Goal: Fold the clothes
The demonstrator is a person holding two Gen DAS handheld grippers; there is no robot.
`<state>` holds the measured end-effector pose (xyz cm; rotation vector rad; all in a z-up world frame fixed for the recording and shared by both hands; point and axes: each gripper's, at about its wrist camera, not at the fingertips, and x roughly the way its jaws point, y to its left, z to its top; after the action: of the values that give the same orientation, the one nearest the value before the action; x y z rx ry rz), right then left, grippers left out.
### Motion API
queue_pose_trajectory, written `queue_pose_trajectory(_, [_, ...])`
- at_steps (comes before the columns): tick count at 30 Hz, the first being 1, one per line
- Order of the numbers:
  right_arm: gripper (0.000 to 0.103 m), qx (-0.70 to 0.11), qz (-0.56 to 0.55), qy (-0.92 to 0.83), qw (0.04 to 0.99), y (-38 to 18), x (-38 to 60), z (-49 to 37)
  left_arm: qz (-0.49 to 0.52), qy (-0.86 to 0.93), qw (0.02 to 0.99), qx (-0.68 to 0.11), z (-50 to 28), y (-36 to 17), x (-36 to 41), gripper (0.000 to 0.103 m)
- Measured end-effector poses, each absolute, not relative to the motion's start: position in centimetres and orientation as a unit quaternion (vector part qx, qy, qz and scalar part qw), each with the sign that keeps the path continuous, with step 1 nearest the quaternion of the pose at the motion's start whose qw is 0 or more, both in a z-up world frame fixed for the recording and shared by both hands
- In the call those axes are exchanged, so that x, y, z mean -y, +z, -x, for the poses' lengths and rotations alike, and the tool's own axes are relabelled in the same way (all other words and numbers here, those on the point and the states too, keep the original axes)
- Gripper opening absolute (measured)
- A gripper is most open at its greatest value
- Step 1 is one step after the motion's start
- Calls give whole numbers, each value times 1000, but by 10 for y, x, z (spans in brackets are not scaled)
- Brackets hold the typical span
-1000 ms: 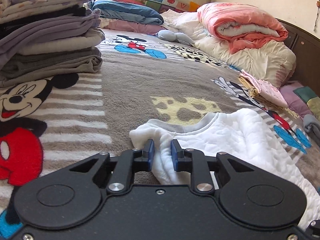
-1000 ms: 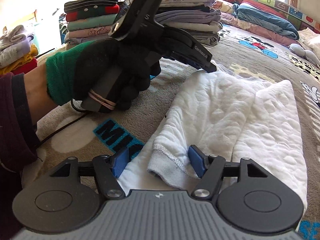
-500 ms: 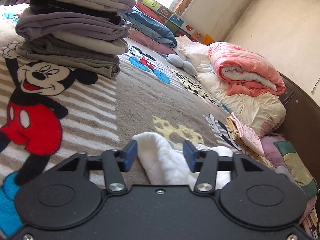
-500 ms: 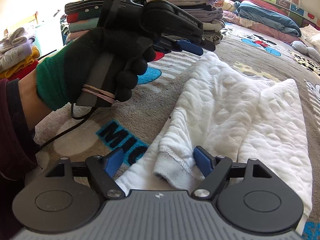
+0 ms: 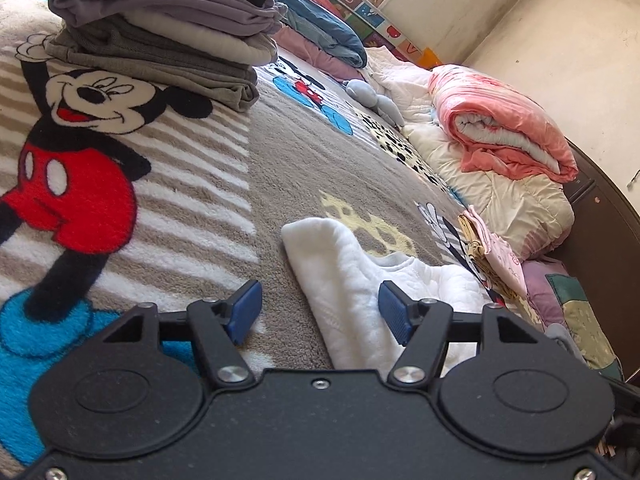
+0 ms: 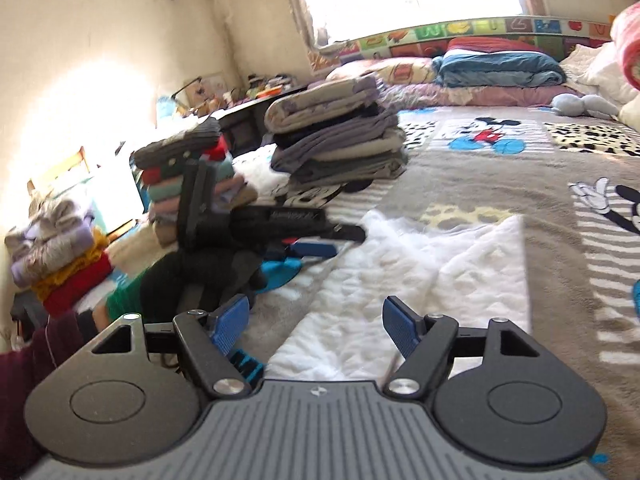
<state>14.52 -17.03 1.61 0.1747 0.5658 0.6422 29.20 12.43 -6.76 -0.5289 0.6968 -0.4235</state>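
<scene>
A white quilted garment (image 6: 420, 280) lies folded lengthwise on the Mickey Mouse blanket (image 5: 280, 152). In the left wrist view its folded shoulder (image 5: 340, 264) lies just ahead of my left gripper (image 5: 320, 310), which is open and empty, its blue pads apart on either side of the cloth edge. My right gripper (image 6: 316, 326) is open and empty above the garment's near end. The left gripper also shows in the right wrist view (image 6: 280, 232), held in a black-gloved hand at the garment's left edge.
A stack of folded grey and purple clothes (image 5: 168, 28) stands at the far left of the bed. More folded stacks (image 6: 188, 184) sit at the bed's left side. A rolled pink quilt (image 5: 504, 128), white bedding and small folded items (image 5: 492, 256) lie along the right.
My left gripper opened and let go of the white garment's shoulder, then drew back. My right gripper opened wider, lifted and pulled back from the garment's hem; its view is now blurred.
</scene>
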Motion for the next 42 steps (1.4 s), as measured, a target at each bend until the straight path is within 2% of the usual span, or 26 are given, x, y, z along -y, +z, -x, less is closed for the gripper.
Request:
queue_pose_trajectory(3, [73, -276, -109, 277, 914, 11, 207, -179, 269, -204, 879, -337, -296, -71, -128, 63])
queue_pose_trajectory(8, [73, -303, -226, 269, 886, -26, 261, -250, 285, -210, 871, -341, -305, -75, -130, 64])
queue_pose_trajectory(14, [73, -342, -278, 311, 842, -72, 270, -313, 286, -223, 868, -340, -321, -78, -124, 63])
queue_pose_trajectory(17, [73, -361, -284, 335, 823, -88, 266, -335, 276, -233, 867, -342, -324, -79, -119, 63])
queue_pose_trajectory(23, [71, -353, -397, 377, 759, -113, 291, -358, 288, -250, 857, -346, -329, -81, -120, 63])
queue_pose_trajectory(28, [70, -373, -437, 387, 721, -121, 294, -376, 281, -256, 857, -348, -329, -81, -118, 63])
queue_pose_trajectory(29, [69, -381, -431, 388, 720, -120, 291, -380, 283, -256, 857, -348, -329, -82, -118, 63])
queue_pose_trajectory(31, [54, -395, -414, 380, 726, -121, 284, -384, 286, -256, 856, -347, -329, -82, -119, 62])
queue_pose_trajectory(32, [38, -403, -413, 374, 726, -125, 282, -386, 287, -256, 855, -347, -329, -82, -119, 62])
queue_pose_trajectory(33, [27, -407, -414, 368, 726, -129, 281, -386, 287, -256, 855, -348, -329, -82, -119, 62])
queue_pose_trajectory(35, [27, -396, -425, 372, 724, -134, 284, -383, 284, -253, 857, -349, -330, -83, -118, 58])
queue_pose_trajectory(39, [25, -383, -412, 370, 739, -130, 281, -378, 272, -243, 864, -348, -329, -80, -113, 34])
queue_pose_trajectory(42, [23, -373, -385, 363, 762, -123, 278, -373, 264, -251, 873, -325, -323, -74, -112, 23])
